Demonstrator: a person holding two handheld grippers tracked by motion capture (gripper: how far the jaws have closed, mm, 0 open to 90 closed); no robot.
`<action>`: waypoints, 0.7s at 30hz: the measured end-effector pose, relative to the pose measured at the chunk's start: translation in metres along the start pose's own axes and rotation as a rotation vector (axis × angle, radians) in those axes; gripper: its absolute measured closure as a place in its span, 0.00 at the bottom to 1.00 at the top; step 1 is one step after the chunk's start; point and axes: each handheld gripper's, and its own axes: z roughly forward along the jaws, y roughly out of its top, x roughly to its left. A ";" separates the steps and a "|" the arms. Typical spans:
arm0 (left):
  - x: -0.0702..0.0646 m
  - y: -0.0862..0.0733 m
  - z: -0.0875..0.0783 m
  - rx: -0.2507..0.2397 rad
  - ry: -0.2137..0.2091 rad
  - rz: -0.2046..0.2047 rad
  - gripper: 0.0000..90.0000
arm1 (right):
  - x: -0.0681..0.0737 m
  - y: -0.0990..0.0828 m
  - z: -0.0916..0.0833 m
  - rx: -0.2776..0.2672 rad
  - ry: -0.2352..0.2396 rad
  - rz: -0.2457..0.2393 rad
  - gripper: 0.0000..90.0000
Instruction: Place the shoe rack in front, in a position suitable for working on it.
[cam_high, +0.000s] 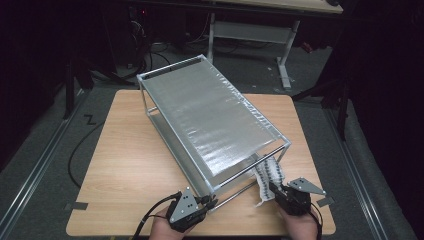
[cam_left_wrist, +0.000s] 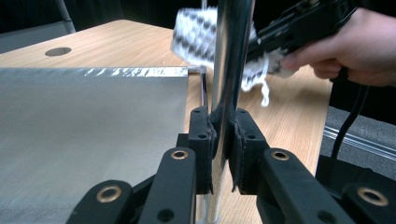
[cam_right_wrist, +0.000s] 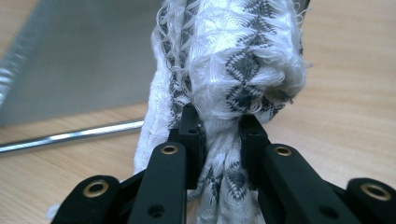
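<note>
Your left hand-held gripper (cam_high: 212, 202) is clamped on the near corner post (cam_left_wrist: 229, 70) of the metal rack (cam_high: 210, 110), jaws pinched tight on the chrome tube, as the left gripper view shows. The rack sits diagonally on the wooden counter (cam_high: 125, 165), running from far left to near right, with a silvery sheet (cam_high: 200, 107) stretched over its top. Your right hand-held gripper (cam_high: 272, 187) is closed on a white cloth with a black zigzag pattern (cam_high: 267, 175); in the right gripper view the bunched fabric (cam_right_wrist: 233, 60) is squeezed between the jaws and bulges above them. The cloth is at the rack's near right end, just beside the lower chrome rail (cam_right_wrist: 70, 135), with part of it lying on the counter. Your hands come in at the near edge, left one near centre, right one towards the right corner.
</note>
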 end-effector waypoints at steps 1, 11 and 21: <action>0.000 0.000 0.000 0.002 0.000 0.003 0.89 | 0.000 0.002 -0.003 -0.012 -0.003 -0.005 0.85; -0.002 0.000 0.000 0.000 0.011 0.004 0.89 | 0.002 0.024 -0.035 -0.160 -0.022 -0.032 0.85; -0.002 0.000 0.000 0.001 0.015 0.007 0.89 | 0.006 0.047 -0.067 -0.290 -0.051 -0.065 0.85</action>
